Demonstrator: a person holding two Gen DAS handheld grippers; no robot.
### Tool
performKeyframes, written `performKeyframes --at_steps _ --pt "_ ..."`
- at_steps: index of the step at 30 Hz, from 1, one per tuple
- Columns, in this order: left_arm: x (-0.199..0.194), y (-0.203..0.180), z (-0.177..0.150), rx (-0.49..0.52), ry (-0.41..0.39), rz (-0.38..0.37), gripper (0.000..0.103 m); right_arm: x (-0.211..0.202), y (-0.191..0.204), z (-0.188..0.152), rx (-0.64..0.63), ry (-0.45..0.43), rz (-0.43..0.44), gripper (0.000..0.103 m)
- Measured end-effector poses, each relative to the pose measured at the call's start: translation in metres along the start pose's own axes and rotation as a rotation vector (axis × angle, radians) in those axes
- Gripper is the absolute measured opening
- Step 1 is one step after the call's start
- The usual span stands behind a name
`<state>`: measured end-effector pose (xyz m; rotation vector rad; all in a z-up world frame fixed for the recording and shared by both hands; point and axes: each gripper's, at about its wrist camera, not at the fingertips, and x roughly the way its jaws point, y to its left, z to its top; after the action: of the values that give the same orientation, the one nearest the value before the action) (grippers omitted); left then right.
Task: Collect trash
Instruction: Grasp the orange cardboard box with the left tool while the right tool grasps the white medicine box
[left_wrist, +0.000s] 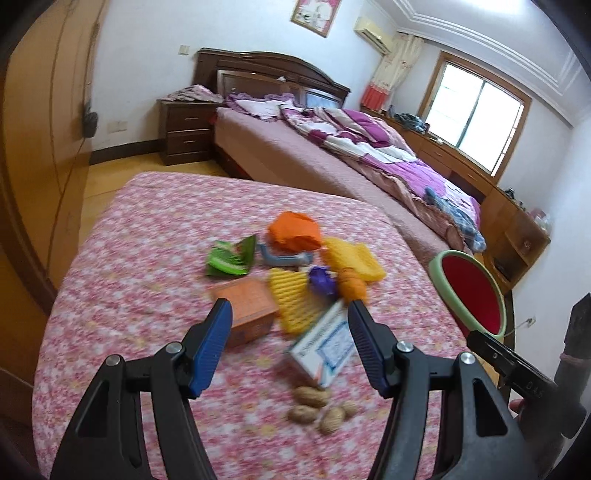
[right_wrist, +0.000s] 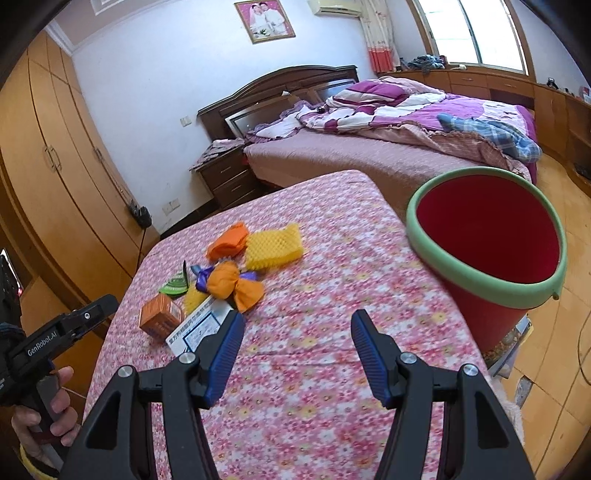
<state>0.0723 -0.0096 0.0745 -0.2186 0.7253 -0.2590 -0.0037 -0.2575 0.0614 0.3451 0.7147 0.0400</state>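
Note:
Trash lies in a loose pile on the pink floral tablecloth (left_wrist: 147, 258): an orange box (left_wrist: 243, 314), a white and blue box (left_wrist: 325, 343), yellow foam nets (left_wrist: 291, 299), crumpled orange paper (left_wrist: 293, 230), a green wrapper (left_wrist: 231, 258) and some peanuts (left_wrist: 317, 406). My left gripper (left_wrist: 290, 310) hovers open just before the boxes, holding nothing. My right gripper (right_wrist: 297, 321) is open over bare cloth (right_wrist: 332, 295), between the pile and a red bucket (right_wrist: 487, 236) with a green rim. The orange box (right_wrist: 160, 317) and an orange twisted wrap (right_wrist: 236, 284) lie to its left.
The bucket (left_wrist: 472, 291) stands off the table's right edge. A hand (right_wrist: 44, 410) holds the left gripper at the left border. Beyond the table are a bed (right_wrist: 369, 147) with purple bedding, a dark nightstand (left_wrist: 184, 129) and wooden wardrobes (right_wrist: 55, 166).

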Motion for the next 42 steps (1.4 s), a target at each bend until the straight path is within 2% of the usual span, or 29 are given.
performKeyframes --at_steps 10,15,22,30,33,37,42 --pt "0.012 0.049 -0.012 -0.07 0.021 0.105 0.065 0.024 0.012 -0.015 -0.015 0.067 -0.001 0.063" --pt "0.033 0.051 -0.016 -0.079 0.056 0.088 0.065 0.033 0.01 -0.018 -0.011 0.089 -0.005 0.063" --pt "0.059 0.035 -0.014 -0.058 0.075 0.062 0.068 0.041 0.002 -0.021 0.008 0.106 -0.014 0.063" --pt "0.097 0.02 -0.01 -0.035 0.109 0.131 0.069 0.045 -0.008 -0.024 0.027 0.12 -0.014 0.063" --pt "0.1 0.022 -0.011 -0.065 0.105 0.132 0.068 0.046 -0.009 -0.024 0.028 0.123 -0.014 0.063" --pt "0.099 0.029 -0.012 -0.09 0.106 0.128 0.061 0.052 -0.008 -0.024 0.025 0.135 -0.011 0.063" --pt "0.083 0.032 -0.011 -0.077 0.071 0.082 0.06 0.058 0.004 -0.023 0.0 0.149 0.001 0.063"
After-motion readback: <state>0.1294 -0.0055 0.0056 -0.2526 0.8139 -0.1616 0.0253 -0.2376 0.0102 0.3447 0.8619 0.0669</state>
